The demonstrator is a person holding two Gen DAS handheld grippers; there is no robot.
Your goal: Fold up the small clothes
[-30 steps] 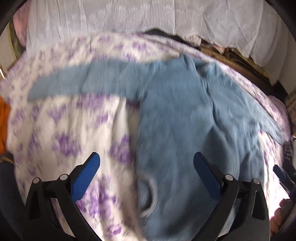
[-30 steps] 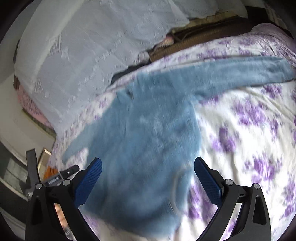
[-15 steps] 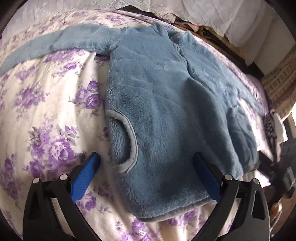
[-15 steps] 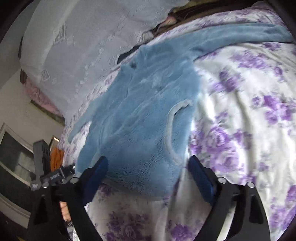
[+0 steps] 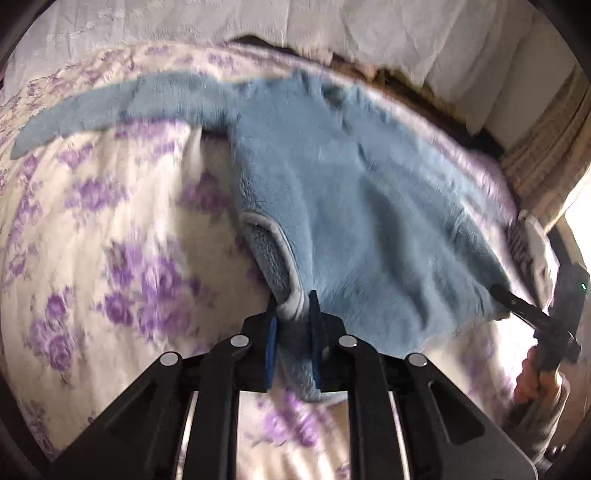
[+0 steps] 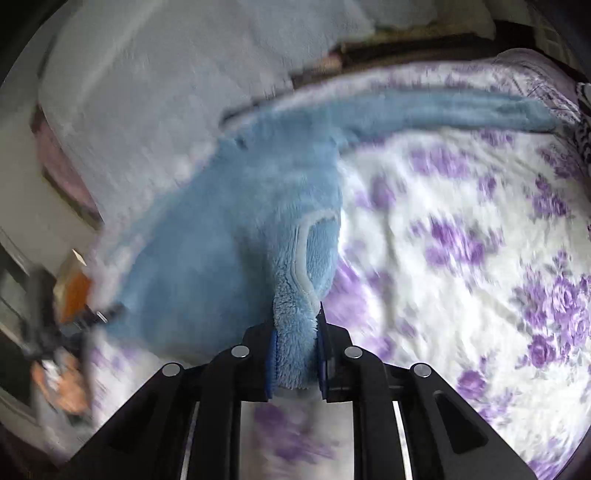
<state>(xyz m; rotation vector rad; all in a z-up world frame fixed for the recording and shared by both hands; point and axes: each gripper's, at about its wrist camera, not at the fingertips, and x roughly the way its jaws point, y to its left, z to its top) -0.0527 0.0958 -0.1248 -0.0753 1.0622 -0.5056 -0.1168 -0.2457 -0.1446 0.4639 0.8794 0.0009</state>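
A light blue fleece jacket (image 5: 351, 206) lies spread flat on the bed, sleeves stretched out to both sides, with a grey-trimmed pocket near each bottom corner. My left gripper (image 5: 293, 306) is closing its jaws, and its blue pads pinch the hem corner by one pocket. In the right wrist view my right gripper (image 6: 296, 317) is closing too, with the other hem corner of the jacket (image 6: 221, 240) bunched between its pads. Each gripper shows at the edge of the other's view: the right gripper (image 5: 513, 302) at the far corner, the left gripper (image 6: 103, 312) blurred.
The bed carries a white bedspread with purple flowers (image 5: 110, 221). White lace fabric (image 5: 332, 26) covers the bed's far end. A striped black-and-white item (image 5: 517, 243) lies at the right edge, an orange thing (image 6: 75, 295) at the left. A hand (image 5: 532, 380) holds the right gripper.
Both grippers stood wide open above the jacket; they have come down to its bottom hem and closed, each on a corner next to a pocket.
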